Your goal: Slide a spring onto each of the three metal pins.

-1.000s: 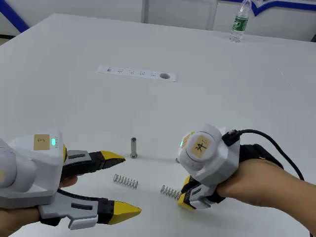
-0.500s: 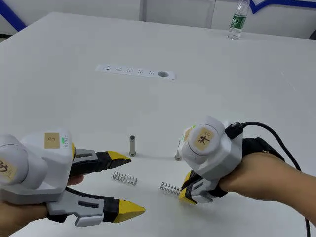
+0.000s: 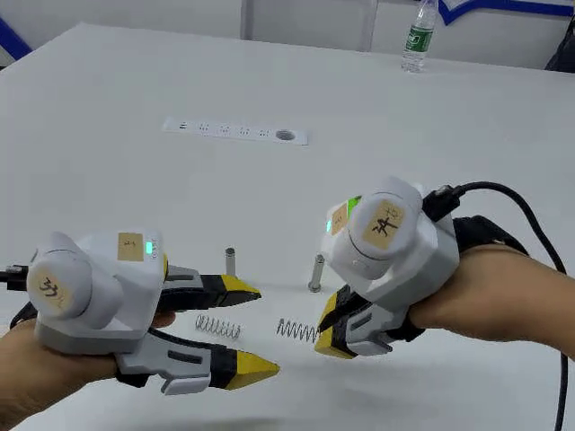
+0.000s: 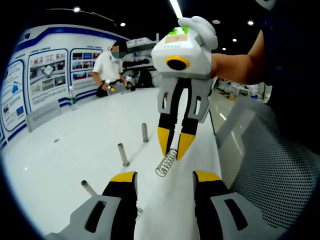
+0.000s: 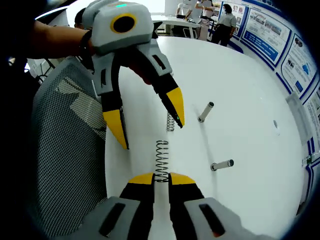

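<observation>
Right gripper view — right gripper pinched tight on one end of a spring, bottom centre; the rest of the coil lies out on the white table. Left gripper is spread wide and empty, upper left, with a second spring just beyond its tip. Step, I'd say: first pick-up, spring no. 1 grabbed, not yet threaded. Two pins centre-right, smooth metal cylinders, look bare. Next calls for lifting and lining the coil's open end w/ a pin top — thin wire, prob. flexes, so go slow. Table's glossy, slippery-looking.
</observation>
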The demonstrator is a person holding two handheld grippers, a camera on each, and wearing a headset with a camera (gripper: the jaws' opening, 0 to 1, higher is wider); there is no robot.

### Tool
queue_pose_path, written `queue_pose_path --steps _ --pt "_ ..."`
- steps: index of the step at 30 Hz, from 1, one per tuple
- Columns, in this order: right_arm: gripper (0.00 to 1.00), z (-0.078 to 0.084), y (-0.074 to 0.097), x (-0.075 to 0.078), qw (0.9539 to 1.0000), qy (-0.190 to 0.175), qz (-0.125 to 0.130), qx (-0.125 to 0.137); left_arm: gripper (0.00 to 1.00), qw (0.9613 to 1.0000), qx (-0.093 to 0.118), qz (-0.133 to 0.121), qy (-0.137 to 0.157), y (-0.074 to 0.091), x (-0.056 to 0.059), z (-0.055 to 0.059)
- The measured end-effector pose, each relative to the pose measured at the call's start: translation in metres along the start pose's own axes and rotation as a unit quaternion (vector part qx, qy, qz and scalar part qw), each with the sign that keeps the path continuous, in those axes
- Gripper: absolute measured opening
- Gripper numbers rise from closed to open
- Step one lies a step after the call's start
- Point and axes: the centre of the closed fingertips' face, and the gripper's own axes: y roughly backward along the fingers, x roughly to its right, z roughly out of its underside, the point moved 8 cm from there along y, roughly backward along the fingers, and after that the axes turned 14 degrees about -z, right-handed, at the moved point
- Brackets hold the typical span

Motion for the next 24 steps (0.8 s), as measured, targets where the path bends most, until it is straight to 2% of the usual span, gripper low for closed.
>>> queue_pose_path --steps 9,15,24 --pt "0.12 -0.009 0.004 -0.008 0.9989 0.046 -0.008 -0.01 0.3 0.9996 0.002 0.02 -0.02 -0.003 0.003 0.0" --pt "0.12 -0.011 0.004 -0.009 0.9979 0.061 -0.014 -0.015 0.19 0.9993 0.006 0.031 -0.022 -0.003 0.007 -0.001" --pt "0.12 -0.011 0.006 -0.012 0.9968 0.076 -0.015 -0.02 0.12 0.9988 0.006 0.035 -0.032 -0.005 0.009 -0.001"
